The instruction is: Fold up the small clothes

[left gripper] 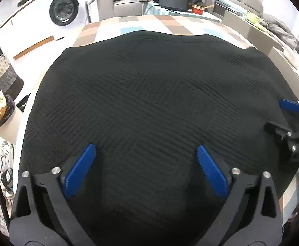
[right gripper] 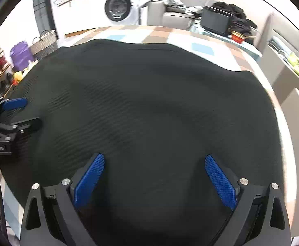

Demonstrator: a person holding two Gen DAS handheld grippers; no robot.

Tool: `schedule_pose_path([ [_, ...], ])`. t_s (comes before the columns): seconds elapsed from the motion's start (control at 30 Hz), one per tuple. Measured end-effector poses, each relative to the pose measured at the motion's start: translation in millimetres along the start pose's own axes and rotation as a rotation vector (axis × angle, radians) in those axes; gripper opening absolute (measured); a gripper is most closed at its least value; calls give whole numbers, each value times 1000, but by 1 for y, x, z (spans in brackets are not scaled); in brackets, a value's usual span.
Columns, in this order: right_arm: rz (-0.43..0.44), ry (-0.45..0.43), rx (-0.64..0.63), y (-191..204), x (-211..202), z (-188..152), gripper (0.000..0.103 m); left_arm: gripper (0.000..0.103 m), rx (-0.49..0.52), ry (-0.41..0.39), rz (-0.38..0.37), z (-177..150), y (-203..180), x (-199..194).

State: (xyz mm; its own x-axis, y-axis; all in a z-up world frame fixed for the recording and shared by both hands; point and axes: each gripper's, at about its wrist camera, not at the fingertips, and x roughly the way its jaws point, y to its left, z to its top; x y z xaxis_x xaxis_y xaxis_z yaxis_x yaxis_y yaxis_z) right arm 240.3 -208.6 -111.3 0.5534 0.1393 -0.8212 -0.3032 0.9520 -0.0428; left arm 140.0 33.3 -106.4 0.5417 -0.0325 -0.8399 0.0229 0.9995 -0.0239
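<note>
Looking down both wrists, I see a black ribbed-knit garment (left gripper: 149,94) spread flat over the checked tablecloth (left gripper: 170,23), its far edge wavy. My left gripper (left gripper: 146,150) has its blue textured pads splayed wide, nothing pinched between them. My right gripper (right gripper: 154,160) likewise stands apart and empty above the knit.

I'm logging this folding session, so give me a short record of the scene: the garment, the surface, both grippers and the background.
garment: black ribbed garment spread flat
surface: checked tablecloth, tan, white and light blue
left gripper: open, over the near part of the cloth, nothing between the pads
right gripper: open, over the same cloth, nothing held
background: washing machine, woven basket
</note>
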Motion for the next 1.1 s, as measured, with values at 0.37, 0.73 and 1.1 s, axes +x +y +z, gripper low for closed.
schedule_pose_path([
  [0.37, 0, 14, 48, -18, -6, 6, 101, 102, -74, -23, -44, 9, 21, -3],
  [0.73, 44, 18, -1, 17, 34, 51, 101, 102, -20, -4, -22, 61, 1, 39],
  [1.1, -60, 21, 176, -48, 17, 31, 102, 102, -168, -4, 66, 33, 60, 9],
])
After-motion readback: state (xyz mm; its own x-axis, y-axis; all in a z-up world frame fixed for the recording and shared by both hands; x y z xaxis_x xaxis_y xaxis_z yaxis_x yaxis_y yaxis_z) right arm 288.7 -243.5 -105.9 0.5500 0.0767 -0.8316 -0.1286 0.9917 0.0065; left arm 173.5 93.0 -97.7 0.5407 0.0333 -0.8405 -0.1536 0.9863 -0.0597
